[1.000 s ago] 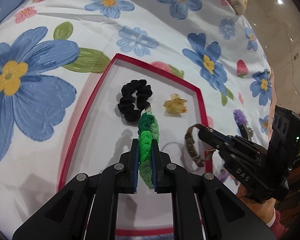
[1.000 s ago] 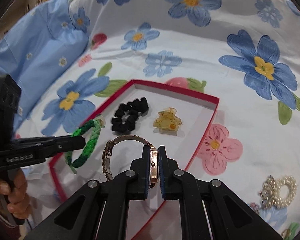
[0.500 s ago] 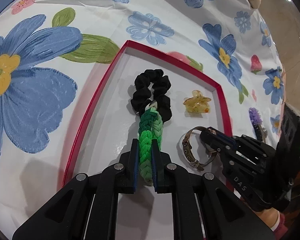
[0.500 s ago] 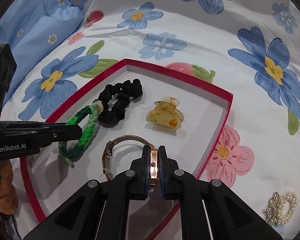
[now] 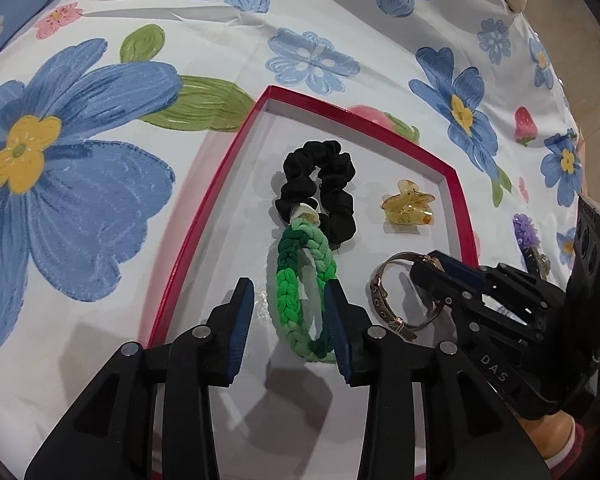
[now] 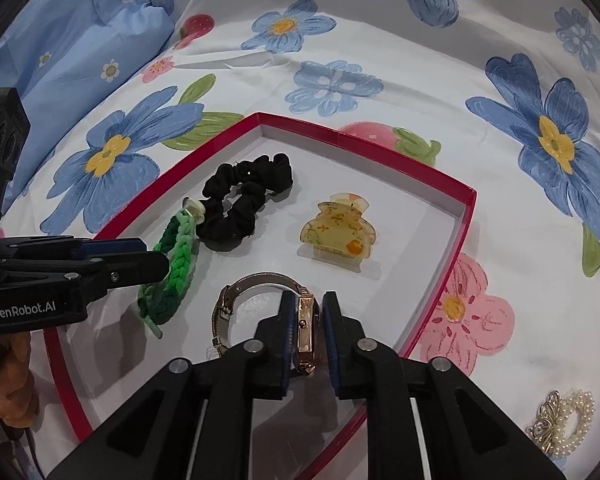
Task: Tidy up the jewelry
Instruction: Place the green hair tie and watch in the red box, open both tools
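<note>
Both grippers had just opened since the earlier frames, when each was clamped on its item. Left gripper [image 5: 290,312] stood with its jaws apart, the green braided bracelet [image 5: 303,292] lying between them on the tray floor; the right-hand pad [image 5: 337,320] was at the bracelet's edge, the left-hand pad clear of it. Right gripper [image 6: 305,330] had its jaws slightly apart around the watch [image 6: 304,332], whose gold case stood on edge between the pads with a narrow gap on each side; the mesh band [image 6: 236,304] curved away to the left on the tray floor.

Tray [image 6: 465,216], red-rimmed with a white floor, lay on a bedsheet [image 6: 399,32] printed with blue flowers. Within the tray: a black scrunchie [image 6: 244,204] touching the far end of the bracelet, and a yellow hair clip [image 6: 337,232] apart from it to the right. Outside the tray, near the right edge of the right wrist view, lay a pearl hair tie [image 6: 567,420]. A hand [image 6: 8,392] gripped the left gripper's handle at lower left.
</note>
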